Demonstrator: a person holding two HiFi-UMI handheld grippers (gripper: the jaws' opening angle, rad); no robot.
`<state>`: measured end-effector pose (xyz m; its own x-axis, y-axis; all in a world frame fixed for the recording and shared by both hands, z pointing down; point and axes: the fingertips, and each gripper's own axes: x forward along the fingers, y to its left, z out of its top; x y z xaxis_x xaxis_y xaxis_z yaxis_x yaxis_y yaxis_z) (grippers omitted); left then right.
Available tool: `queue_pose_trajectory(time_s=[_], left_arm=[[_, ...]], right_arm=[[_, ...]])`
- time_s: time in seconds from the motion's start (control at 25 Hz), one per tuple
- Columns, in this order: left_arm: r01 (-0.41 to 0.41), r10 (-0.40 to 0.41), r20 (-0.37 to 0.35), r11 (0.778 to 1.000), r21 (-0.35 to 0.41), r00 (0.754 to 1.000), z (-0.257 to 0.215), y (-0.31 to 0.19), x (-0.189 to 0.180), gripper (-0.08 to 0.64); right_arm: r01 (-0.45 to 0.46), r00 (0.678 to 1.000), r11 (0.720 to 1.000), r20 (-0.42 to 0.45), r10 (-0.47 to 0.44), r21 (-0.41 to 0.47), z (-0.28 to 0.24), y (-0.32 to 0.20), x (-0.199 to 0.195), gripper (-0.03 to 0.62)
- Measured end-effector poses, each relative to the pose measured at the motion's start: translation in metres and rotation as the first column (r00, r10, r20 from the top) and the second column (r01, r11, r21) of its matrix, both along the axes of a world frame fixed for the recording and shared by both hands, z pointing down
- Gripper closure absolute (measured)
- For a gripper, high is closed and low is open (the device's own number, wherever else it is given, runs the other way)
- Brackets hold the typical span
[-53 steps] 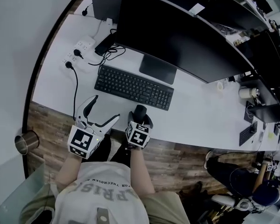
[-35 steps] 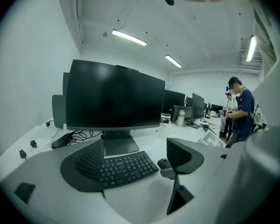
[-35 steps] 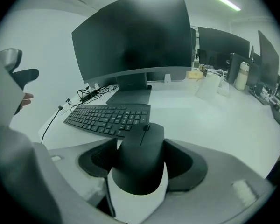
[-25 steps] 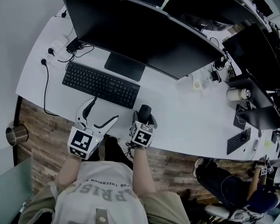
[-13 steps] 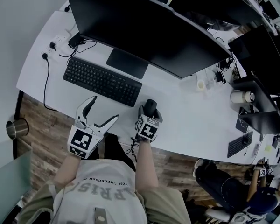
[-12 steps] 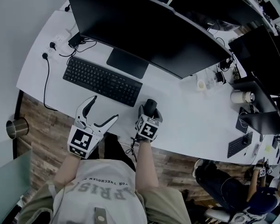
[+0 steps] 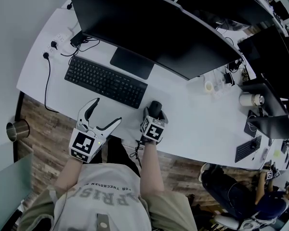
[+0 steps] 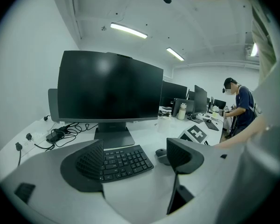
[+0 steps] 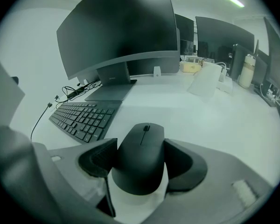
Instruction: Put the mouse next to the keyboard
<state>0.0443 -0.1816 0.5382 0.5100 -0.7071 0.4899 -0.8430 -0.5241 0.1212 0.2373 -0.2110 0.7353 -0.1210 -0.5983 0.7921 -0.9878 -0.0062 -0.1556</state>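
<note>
Pinching the mouse (image 9: 141, 157) in my right gripper (image 7: 155, 111), left gripper (image 7: 109, 110) spread empty, I'll set it flat just beside the keyboard (image 7: 106, 82)

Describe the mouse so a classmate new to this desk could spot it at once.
Find the big dark monitor on the white desk, then the black keyboard before it. Off the keyboard's right end is the mouse: a smooth rounded black shell, the only thing gripped by the right gripper.
</note>
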Motion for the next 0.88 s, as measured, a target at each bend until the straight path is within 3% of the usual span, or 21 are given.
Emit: queue_pose_trajectory(time_s=[0.2,0.88], left_arm=[[-0.001,0.001,0.0,1.0,-0.004,1.0,0.002,0.0009,0.0005,0.156],[-0.01,0.01,0.007,1.0,-0.015,1.0,0.0052,0.0061,-0.0016,0.156]], right_arm=[[-0.003,1.0,1.0,0.001,0.003,-0.025,0.0093,0.0027,0.0014,0.275],[0.017,1.0,1.0,-0.003,-0.017,0.018,0.0052,0.0031,0.0003,0.259]])
